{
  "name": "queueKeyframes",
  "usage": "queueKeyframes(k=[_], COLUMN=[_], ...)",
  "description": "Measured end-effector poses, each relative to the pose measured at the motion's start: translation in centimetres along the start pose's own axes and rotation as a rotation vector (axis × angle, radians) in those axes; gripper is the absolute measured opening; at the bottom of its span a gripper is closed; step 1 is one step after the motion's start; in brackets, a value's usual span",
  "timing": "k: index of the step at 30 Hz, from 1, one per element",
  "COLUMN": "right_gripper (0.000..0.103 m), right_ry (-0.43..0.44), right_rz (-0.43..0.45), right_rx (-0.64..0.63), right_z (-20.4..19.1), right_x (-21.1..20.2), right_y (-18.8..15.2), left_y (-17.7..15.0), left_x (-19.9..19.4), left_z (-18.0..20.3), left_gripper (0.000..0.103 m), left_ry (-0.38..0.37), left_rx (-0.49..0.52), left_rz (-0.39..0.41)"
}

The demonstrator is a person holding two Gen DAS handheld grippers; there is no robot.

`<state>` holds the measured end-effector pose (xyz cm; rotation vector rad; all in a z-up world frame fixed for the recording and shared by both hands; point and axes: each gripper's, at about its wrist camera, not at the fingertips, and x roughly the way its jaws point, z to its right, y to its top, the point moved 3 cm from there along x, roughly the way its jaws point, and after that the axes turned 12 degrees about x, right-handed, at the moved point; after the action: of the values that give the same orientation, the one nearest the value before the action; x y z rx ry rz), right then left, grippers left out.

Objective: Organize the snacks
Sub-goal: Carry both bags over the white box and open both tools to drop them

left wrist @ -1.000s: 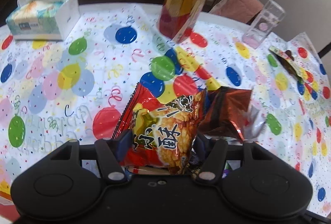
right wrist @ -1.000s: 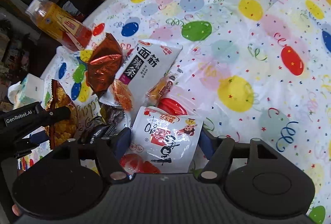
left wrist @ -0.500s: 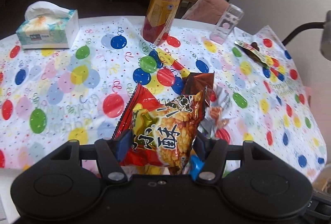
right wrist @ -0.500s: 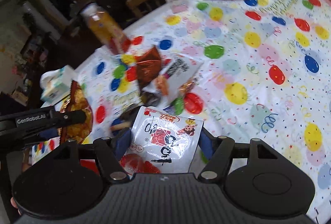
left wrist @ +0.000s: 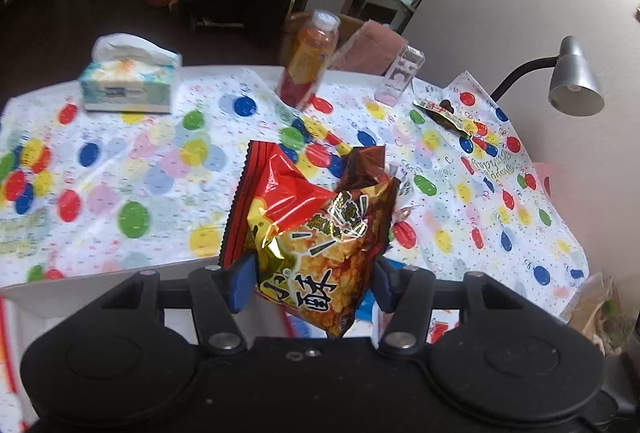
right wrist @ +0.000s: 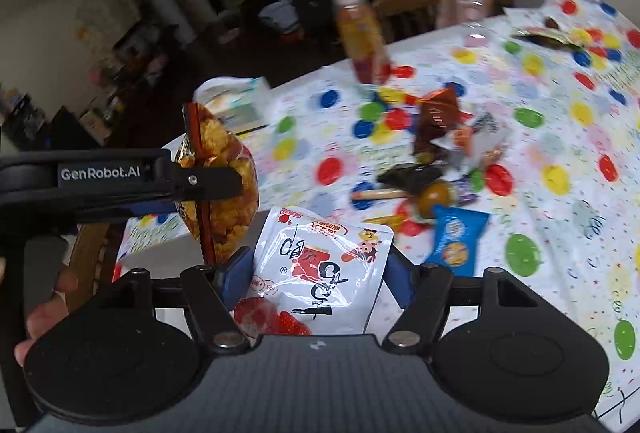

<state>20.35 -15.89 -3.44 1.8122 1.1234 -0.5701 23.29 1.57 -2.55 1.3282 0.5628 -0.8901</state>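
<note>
Both bags are up and away from the pile now: compared with a second ago, the left gripper [left wrist: 312, 273] has carried its red-and-gold puffed-snack bag [left wrist: 316, 237] higher and back toward the near edge, and the table has shrunk beneath it. The right gripper [right wrist: 316, 273] has risen too, pinching the white pouch with red cartoon print [right wrist: 324, 265] between its blue pads. Each claw is clamped on its own packet, nothing slipping. That reads as two snacks lifted clear and heading for wherever they get sorted, though no bin shows. The remaining heap [right wrist: 444, 153] sits mid-table: a brown foil bag, loose wrappers, a blue biscuit packet [right wrist: 456, 241] nearest. The balloon-print tablecloth [left wrist: 120, 161] covers the table; a tissue box [left wrist: 128, 85] sits far left, an orange drink bottle [left wrist: 308, 65] far centre, a desk lamp [left wrist: 572, 81] to the right, with a cluttered dim room beyond.
</note>
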Motion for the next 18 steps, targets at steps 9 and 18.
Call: queueKeyframes(k=[9, 18], right_gripper=[0.069, 0.069], right_ry=[0.02, -0.041], right_rz=[-0.062, -0.151], right_rx=[-0.16, -0.344], right_z=[-6.3, -8.9], right_x=[2.1, 7.1], right_y=[-4.8, -9.6], left_y=[-4.5, -9.8], left_x=[-3.7, -2.6], left_z=[-5.4, -8.7], left_gripper=[0.055, 0.055], left_ry=[0.092, 0.159], left_rx=[0.012, 0.069], left_rz=[-0.054, -0.166])
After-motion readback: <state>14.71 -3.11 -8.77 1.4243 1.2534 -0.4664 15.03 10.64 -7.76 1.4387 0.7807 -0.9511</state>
